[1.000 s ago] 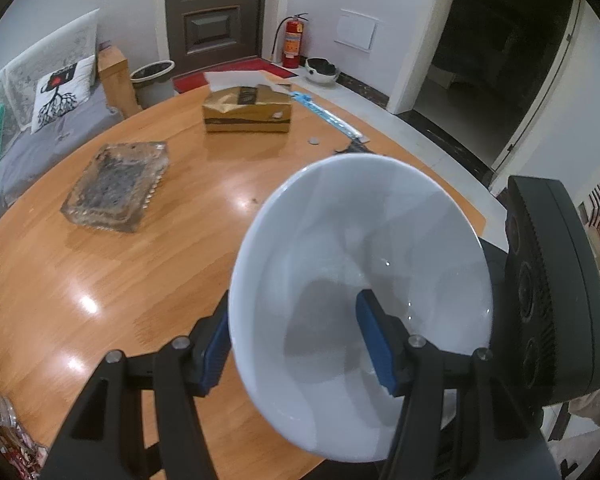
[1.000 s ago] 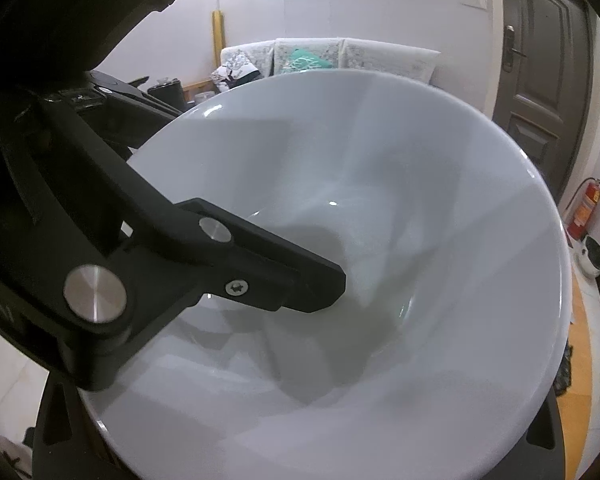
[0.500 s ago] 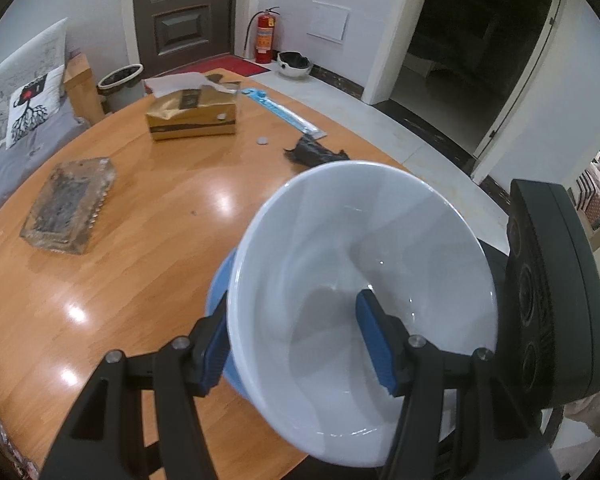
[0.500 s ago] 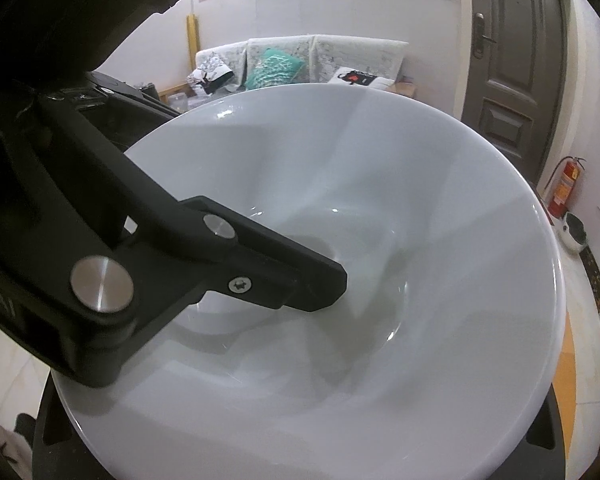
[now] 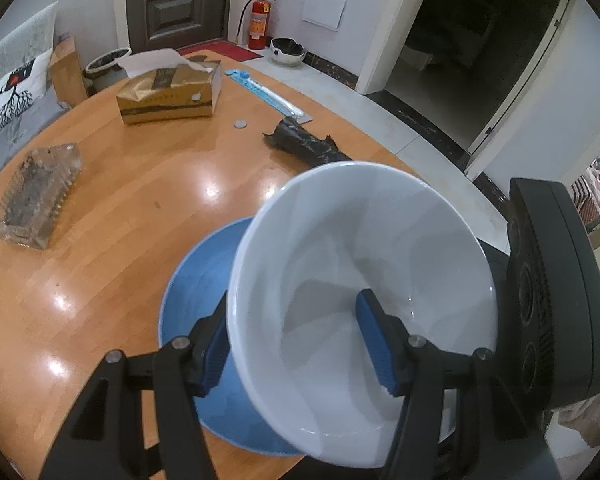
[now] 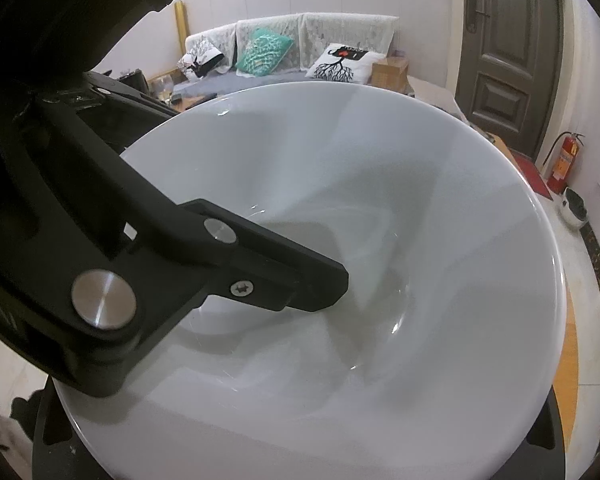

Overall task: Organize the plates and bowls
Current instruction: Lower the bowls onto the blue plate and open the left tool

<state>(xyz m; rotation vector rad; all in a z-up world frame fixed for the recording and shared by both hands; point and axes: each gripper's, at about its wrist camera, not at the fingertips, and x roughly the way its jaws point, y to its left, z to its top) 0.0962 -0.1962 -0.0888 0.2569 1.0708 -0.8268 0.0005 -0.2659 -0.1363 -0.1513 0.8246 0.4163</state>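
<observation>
My left gripper (image 5: 294, 304) is shut on a white bowl (image 5: 360, 240), with one blue pad outside its wall and the other inside. The bowl hangs tilted over a blue plate (image 5: 196, 280) that lies on the round wooden table (image 5: 100, 280) near its edge. In the right wrist view the white bowl (image 6: 380, 200) fills the frame, and the left gripper's black finger (image 6: 292, 276) reaches into it. The right gripper's body (image 5: 552, 300) stands close against the bowl's right side. Its finger bases (image 6: 52, 440) show under the bowl, but the tips are hidden.
Farther back on the table are a gold tissue box (image 5: 168, 92), a glass ashtray (image 5: 36, 196), a crumpled black wrapper (image 5: 304, 144), a coin (image 5: 240, 124) and a blue strip (image 5: 264, 92). The table's edge runs just right of the bowl.
Both grippers have carried the white bowl across the table and slightly down. The blue plate has come into view beneath it. The left grip on the bowl is unchanged.
</observation>
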